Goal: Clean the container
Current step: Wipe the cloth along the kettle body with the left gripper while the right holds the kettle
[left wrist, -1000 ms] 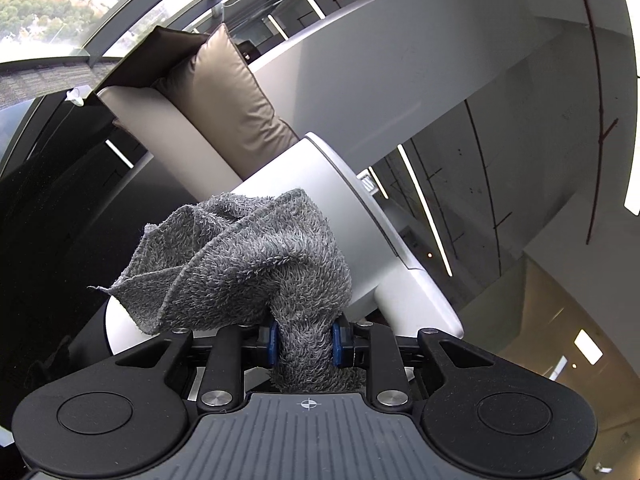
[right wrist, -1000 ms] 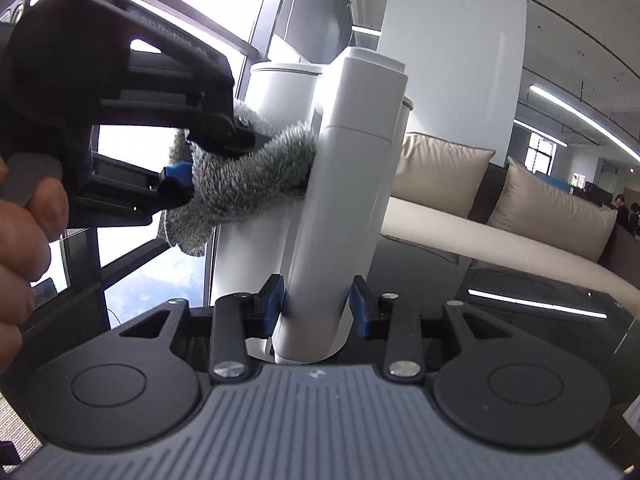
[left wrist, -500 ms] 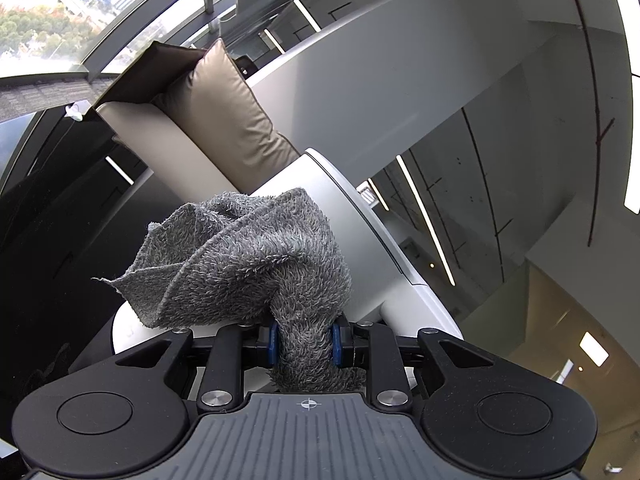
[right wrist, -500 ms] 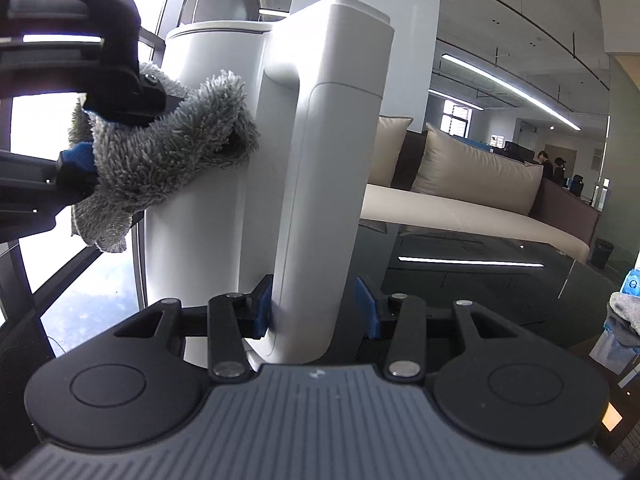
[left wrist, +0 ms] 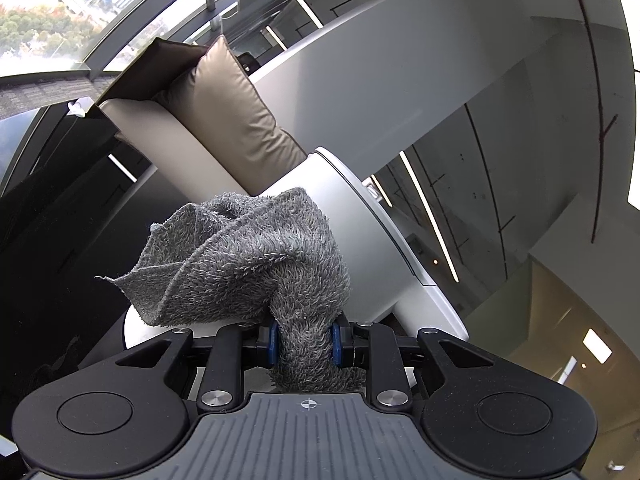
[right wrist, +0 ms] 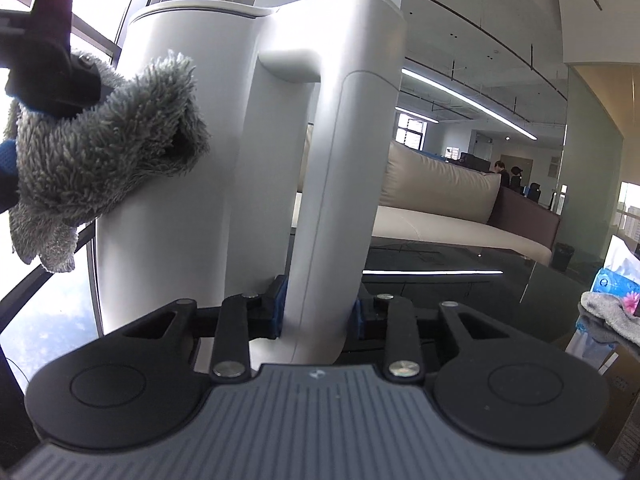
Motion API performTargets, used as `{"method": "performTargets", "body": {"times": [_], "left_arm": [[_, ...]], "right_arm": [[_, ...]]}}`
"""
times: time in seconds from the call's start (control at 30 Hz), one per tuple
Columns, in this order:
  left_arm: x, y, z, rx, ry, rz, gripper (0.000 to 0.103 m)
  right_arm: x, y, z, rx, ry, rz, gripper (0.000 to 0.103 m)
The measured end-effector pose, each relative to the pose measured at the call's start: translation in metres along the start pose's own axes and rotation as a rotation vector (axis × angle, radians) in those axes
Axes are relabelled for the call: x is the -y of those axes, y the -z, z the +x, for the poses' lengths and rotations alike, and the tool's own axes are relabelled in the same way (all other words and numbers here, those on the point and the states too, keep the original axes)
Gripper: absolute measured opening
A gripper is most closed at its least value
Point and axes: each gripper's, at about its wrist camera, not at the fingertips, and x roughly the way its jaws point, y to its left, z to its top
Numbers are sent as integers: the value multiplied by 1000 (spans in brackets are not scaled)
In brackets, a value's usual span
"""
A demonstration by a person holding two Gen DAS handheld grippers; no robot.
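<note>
My right gripper is clamped on the thick handle of the tall white plastic container, low down near its foot, and that hold keeps the container upright over the dark glossy table. My left gripper is pinched tight on a bunched grey fluffy cloth, whose free folds press against the container's rounded wall, on its left side in the right wrist view.

The risk I see is leverage. I hold the handle at its bottom, so a hard sideways push from the cloth higher up could twist the container in my jaws or tip it. The smooth plastic gives the blue pads little bite, so it could slip down.

The cloth is only caught by a narrow neck of fabric; dragging it firmly could pull it loose. I would wipe with light strokes. The cream sofa beyond is well apart and no hazard.
</note>
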Motion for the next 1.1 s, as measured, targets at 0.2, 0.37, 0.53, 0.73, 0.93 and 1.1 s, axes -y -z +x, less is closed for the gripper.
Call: {"method": "performTargets", "body": {"times": [0.2, 0.37, 0.53, 0.73, 0.93, 1.1], "left_arm": [[-1, -2, 3, -5, 14, 3, 22], [-2, -1, 0, 4, 24, -1, 22], [-2, -2, -1, 6, 27, 2, 22], [-1, -3, -6, 18, 39, 0, 22], [4, -9, -16, 66, 104, 9, 22], [-1, -6, -16, 55, 138, -7, 23]], "right_arm": [[9, -3, -5, -12, -46, 17, 31], [9, -10, -7, -25, -67, 25, 31], [4, -17, -11, -31, -96, 26, 31], [2, -22, -17, -31, -123, 33, 30], [34, -25, 15, -40, -154, 36, 30], [46, -25, 28, -42, -171, 40, 30]]}}
